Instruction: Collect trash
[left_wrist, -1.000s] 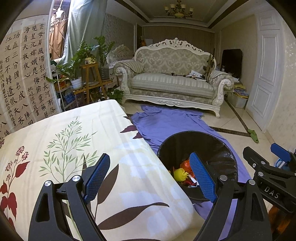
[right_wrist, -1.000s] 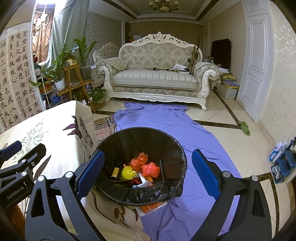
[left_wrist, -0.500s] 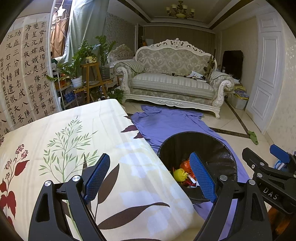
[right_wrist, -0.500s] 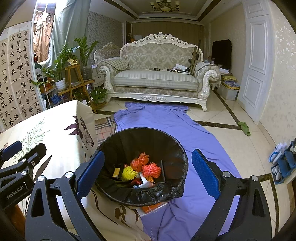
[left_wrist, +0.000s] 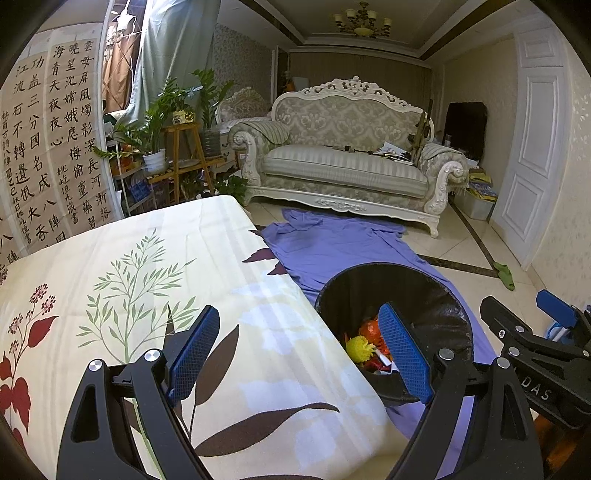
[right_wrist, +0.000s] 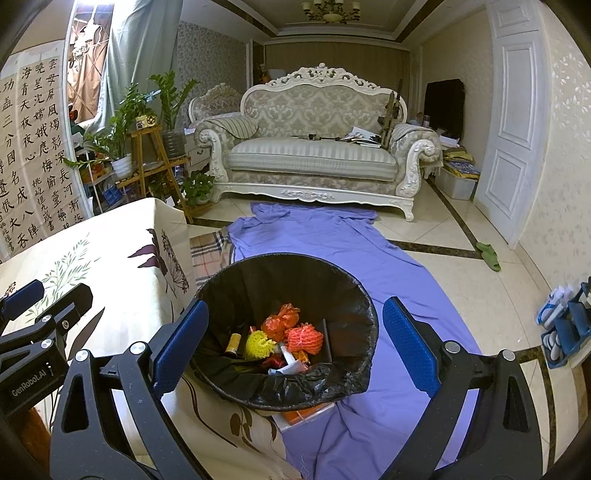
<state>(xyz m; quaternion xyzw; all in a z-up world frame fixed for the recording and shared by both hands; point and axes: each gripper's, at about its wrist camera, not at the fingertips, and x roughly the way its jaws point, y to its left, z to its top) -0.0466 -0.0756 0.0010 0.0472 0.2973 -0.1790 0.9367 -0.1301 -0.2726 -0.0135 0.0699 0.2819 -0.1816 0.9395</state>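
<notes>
Black liner marks the trash bin (right_wrist: 284, 332), standing on the floor against the near right edge of the table (left_wrist: 147, 295), with orange and yellow scraps (right_wrist: 280, 332) already inside. Your right gripper (right_wrist: 291, 347) hangs directly over its mouth, spread wide and empty; your left gripper (left_wrist: 299, 354), also spread and empty, sits over the table just left of it.

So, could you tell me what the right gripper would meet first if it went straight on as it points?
Probably the bin: the open right gripper aims into its mouth, toward the trash inside, though depth is unclear.
</notes>
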